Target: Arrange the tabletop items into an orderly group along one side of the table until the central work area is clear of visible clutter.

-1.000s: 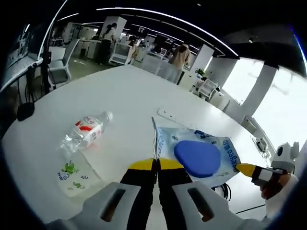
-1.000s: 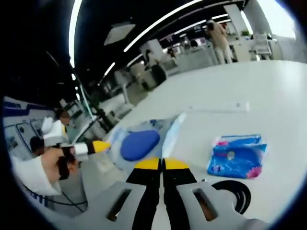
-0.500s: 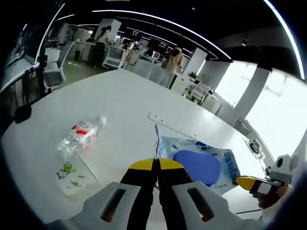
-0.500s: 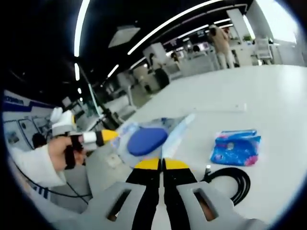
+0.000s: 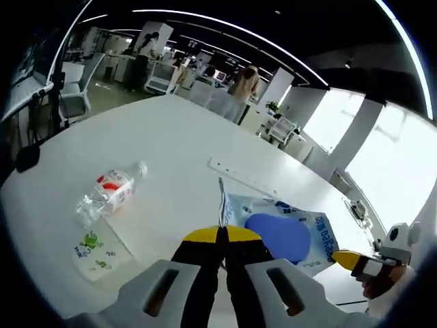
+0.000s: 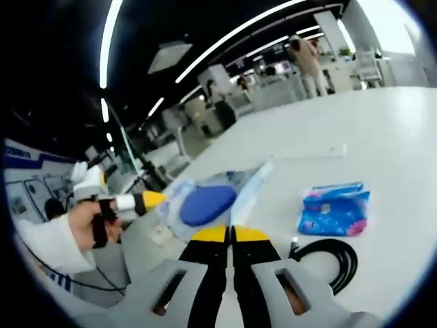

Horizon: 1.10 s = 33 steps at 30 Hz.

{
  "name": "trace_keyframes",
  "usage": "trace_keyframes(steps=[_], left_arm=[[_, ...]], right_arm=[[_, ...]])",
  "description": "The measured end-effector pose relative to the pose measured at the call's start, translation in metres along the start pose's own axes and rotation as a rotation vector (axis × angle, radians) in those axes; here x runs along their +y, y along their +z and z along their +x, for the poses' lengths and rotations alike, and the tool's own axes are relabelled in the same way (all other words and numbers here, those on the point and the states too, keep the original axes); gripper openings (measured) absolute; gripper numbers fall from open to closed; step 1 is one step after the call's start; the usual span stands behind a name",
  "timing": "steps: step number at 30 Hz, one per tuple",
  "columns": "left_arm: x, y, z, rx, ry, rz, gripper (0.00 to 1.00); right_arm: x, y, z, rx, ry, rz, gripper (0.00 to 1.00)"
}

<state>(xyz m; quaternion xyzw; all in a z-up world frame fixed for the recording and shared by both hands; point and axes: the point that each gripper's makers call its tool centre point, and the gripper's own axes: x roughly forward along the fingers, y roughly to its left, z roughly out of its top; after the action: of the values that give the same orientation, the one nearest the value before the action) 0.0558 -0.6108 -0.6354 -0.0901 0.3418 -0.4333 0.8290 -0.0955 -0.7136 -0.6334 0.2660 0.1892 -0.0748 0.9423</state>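
Open-plan office beyond the white table

Long ceiling light strips (image 5: 225, 27) arc overhead. People (image 5: 244, 83) stand among desks far behind the table, one (image 6: 305, 56) in a tan top. Bright windows (image 5: 382, 154) sit between pale columns (image 5: 355, 133), and an office chair (image 5: 68, 102) stands at left.

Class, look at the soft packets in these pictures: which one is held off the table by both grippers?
The large pale packet with the blue oval, pinched by both grippers. The small bright blue packet and the clear green-printed packet lie flat on the table.

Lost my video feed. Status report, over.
Both grippers shut on blue-and-white packet, held between them. Plastic bottle, blue wipes pack, black cable on table.
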Motion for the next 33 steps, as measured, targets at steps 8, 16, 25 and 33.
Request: trace_keyframes(steps=[8, 16, 25, 33], left_arm=[[0.012, 0.0, 0.019, 0.037, 0.007, 0.007, 0.0], [0.021, 0.0, 0.038, 0.084, 0.012, 0.024, 0.0], [0.026, 0.003, 0.064, 0.107, 0.007, -0.005, 0.0], [0.024, 0.008, 0.09, 0.117, -0.011, 0.012, 0.0]], right_arm=[[-0.009, -0.007, 0.022, 0.053, -0.041, -0.021, 0.0], [-0.027, -0.002, 0.047, 0.08, -0.084, -0.02, 0.0], [-0.044, 0.001, 0.072, 0.123, -0.122, -0.064, 0.0], [-0.059, 0.007, 0.086, 0.128, -0.141, -0.061, 0.0]])
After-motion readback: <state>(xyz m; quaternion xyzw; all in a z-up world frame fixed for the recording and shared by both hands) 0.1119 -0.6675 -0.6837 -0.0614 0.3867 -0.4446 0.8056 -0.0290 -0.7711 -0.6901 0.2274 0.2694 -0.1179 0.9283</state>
